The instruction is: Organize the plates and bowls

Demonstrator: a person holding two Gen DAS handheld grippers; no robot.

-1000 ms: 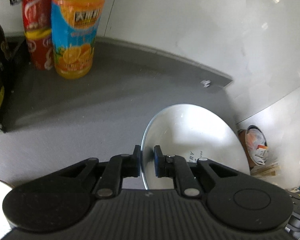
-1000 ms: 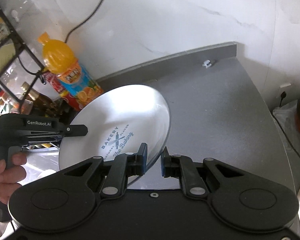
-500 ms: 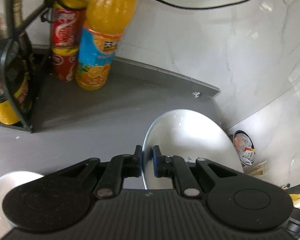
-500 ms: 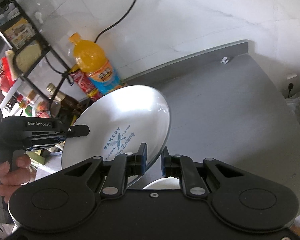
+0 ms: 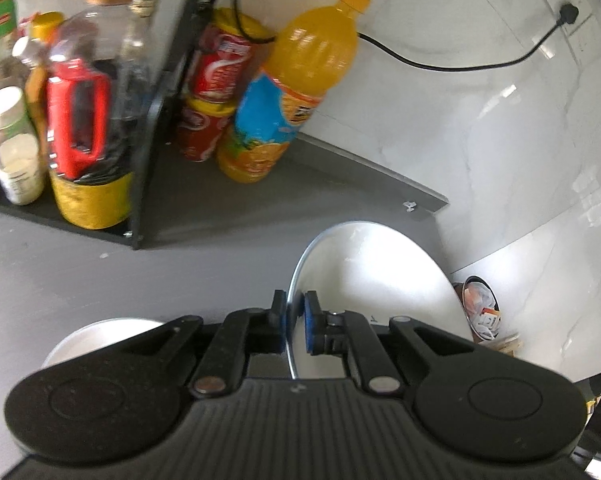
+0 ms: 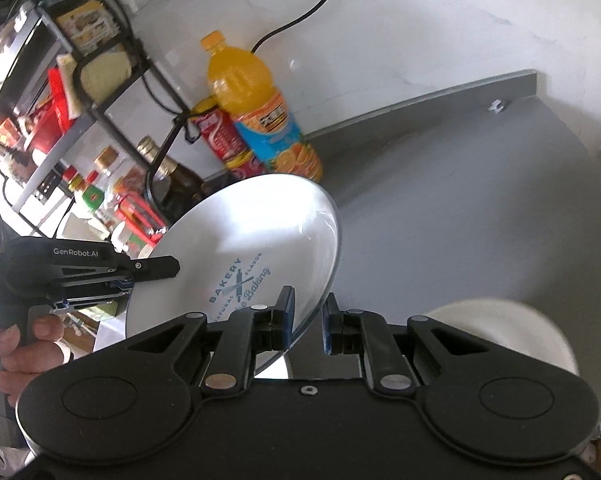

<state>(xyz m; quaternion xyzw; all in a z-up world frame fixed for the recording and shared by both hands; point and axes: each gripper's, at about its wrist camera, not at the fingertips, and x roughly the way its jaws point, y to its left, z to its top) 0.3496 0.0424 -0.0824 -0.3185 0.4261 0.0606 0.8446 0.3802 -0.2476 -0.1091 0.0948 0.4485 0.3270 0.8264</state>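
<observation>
A white plate (image 6: 252, 240) with a blue "BAKERY" print is held up in the air, tilted, above the grey counter (image 6: 480, 208). My left gripper (image 5: 296, 320) is shut on its rim; the plate (image 5: 376, 280) shows edge-on in the left wrist view. The left gripper also shows in the right wrist view (image 6: 156, 270), clamped on the plate's left edge. My right gripper (image 6: 307, 320) is shut on the plate's lower right rim. A second white dish (image 6: 496, 332) lies on the counter below, and it shows in the left wrist view (image 5: 100, 336).
A black wire rack (image 5: 148, 120) with several bottles and jars stands at the left. An orange juice bottle (image 5: 296, 92) and two stacked red cans (image 5: 216, 92) stand by the white wall. A black cable (image 5: 460, 64) runs along the wall. A waste bin (image 5: 480, 312) sits beyond the counter's right end.
Both grippers have lifted the plate higher and pulled back from the wall. The rack of bottles and the second white dish below have come into view.
</observation>
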